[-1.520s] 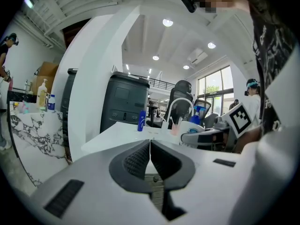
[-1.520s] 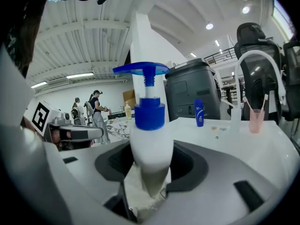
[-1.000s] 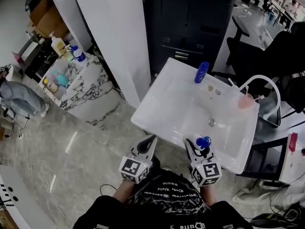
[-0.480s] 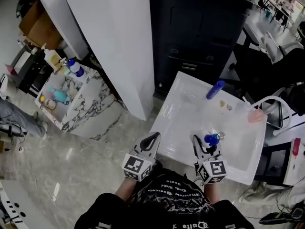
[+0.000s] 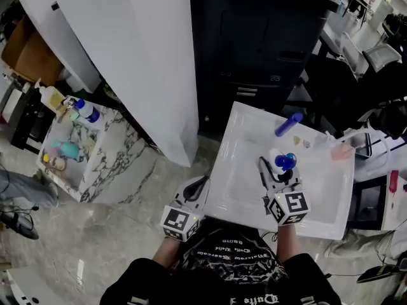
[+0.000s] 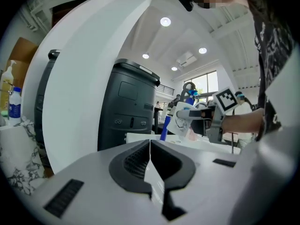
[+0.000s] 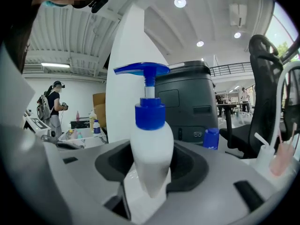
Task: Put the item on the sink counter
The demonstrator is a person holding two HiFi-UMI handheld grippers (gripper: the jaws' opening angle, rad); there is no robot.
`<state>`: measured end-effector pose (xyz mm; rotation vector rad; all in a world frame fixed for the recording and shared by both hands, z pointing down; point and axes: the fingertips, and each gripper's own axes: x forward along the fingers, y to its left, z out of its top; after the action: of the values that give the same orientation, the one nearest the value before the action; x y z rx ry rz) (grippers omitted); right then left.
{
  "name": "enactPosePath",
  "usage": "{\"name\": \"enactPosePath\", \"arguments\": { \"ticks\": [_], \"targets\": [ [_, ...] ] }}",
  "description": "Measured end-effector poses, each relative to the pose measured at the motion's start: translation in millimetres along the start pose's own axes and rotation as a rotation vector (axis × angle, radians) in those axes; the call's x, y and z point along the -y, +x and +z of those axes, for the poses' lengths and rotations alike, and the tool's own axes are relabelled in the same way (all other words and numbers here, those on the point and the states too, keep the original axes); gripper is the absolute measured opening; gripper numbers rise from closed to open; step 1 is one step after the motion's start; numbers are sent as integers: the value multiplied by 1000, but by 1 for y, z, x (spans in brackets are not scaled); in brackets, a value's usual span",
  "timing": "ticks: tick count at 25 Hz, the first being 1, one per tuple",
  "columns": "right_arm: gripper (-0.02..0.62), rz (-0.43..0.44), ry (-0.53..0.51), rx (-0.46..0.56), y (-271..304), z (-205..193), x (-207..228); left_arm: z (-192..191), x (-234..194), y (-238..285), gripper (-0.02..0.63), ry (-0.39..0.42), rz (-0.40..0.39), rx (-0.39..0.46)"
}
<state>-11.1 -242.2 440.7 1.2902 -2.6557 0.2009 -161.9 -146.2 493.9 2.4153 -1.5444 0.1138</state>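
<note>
A white pump bottle (image 5: 277, 157) with a blue pump head stands upright between the jaws of my right gripper (image 5: 274, 168), which is shut on its body, above the basin of the white sink counter (image 5: 236, 173). In the right gripper view the bottle (image 7: 150, 146) fills the middle, and the pads of the gripper (image 7: 150, 175) press on its lower sides. My left gripper (image 5: 196, 187) hovers by the sink's front left edge, and its jaws (image 6: 150, 143) are shut with nothing in them. The left gripper view shows the bottle (image 6: 183, 118) from the side.
A blue bottle (image 5: 289, 124) lies at the sink's far rim, and a pink cup (image 5: 341, 150) stands at its right corner. A dark cabinet (image 5: 254, 37) and a white pillar (image 5: 152, 56) rise behind. A marble shelf (image 5: 95, 151) with bottles is at left. Black chairs are at right.
My right gripper has carried the pump bottle from the sink's front edge out over the basin. The left gripper has stayed by the sink's front left edge.
</note>
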Motion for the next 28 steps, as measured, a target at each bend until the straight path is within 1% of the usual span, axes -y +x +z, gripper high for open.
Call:
{"name": "enactPosePath", "arguments": {
  "ticks": [4, 8, 10, 13, 16, 24, 28],
  "targets": [
    [204, -9, -2, 3, 35, 11, 12, 3, -10, 20, 8, 7, -45, -15],
    [204, -2, -4, -23, 65, 13, 24, 5, -15, 36, 8, 1, -77, -30],
    [204, 2, 18, -28, 81, 13, 31, 5, -19, 44, 8, -6, -81, -40],
    [204, 10, 76, -21, 105, 14, 40, 3, -27, 55, 8, -15, -65, -60],
    [204, 25, 86, -21, 123, 13, 47, 4, -26, 63, 8, -13, -60, -78],
    [202, 53, 55, -70, 162, -5, 65, 3, -27, 95, 8, -11, -70, -113],
    [204, 63, 6, -109, 175, -19, 73, 3, -27, 108, 8, -4, -89, -134]
  ]
}}
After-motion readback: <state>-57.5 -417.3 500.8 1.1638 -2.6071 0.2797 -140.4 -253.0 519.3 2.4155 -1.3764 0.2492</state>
